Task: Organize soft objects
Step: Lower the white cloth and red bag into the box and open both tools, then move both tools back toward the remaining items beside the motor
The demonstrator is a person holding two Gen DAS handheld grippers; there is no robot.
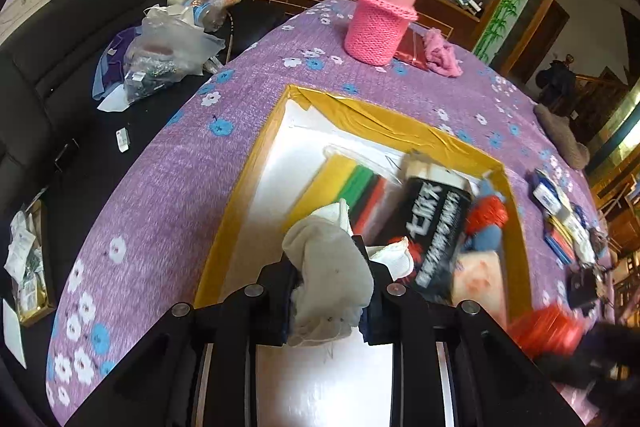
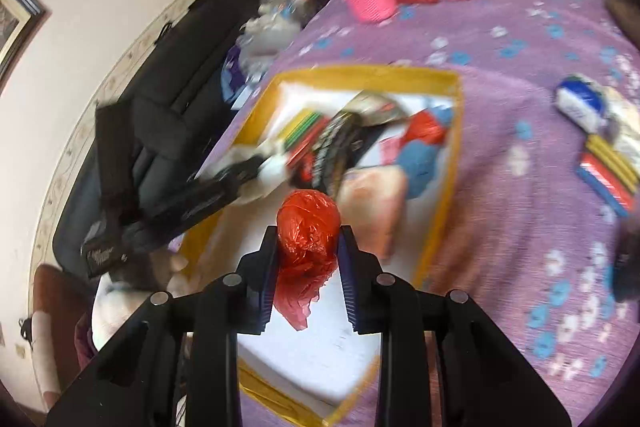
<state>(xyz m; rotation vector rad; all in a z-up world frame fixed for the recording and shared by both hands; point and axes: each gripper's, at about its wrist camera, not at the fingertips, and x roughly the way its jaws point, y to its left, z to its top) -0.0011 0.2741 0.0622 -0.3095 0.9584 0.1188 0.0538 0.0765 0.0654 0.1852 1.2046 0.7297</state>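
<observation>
A shallow box with yellow taped edges point(image 1: 372, 115) and a white floor lies on the purple flowered cloth; it also shows in the right wrist view point(image 2: 360, 73). My left gripper point(image 1: 328, 251) is shut on a white sock point(image 1: 332, 275) above the box's near end. My right gripper point(image 2: 309, 227) is shut on a crumpled red plastic bag point(image 2: 308, 227) above the box; the bag shows blurred in the left wrist view point(image 1: 548, 331). In the box lie a black printed pack point(image 1: 436, 227), a colour-striped pack point(image 1: 352, 183), a red and blue soft toy point(image 1: 486, 219) and a pale pink item point(image 1: 478, 283).
A bottle in a pink knitted sleeve point(image 1: 380, 23), a red pouch point(image 1: 412, 47) and a pink cloth point(image 1: 442, 53) stand at the table's far end. Small packets point(image 1: 560, 211) lie right of the box. A black sofa point(image 1: 60, 67) with plastic bags point(image 1: 168, 47) is left.
</observation>
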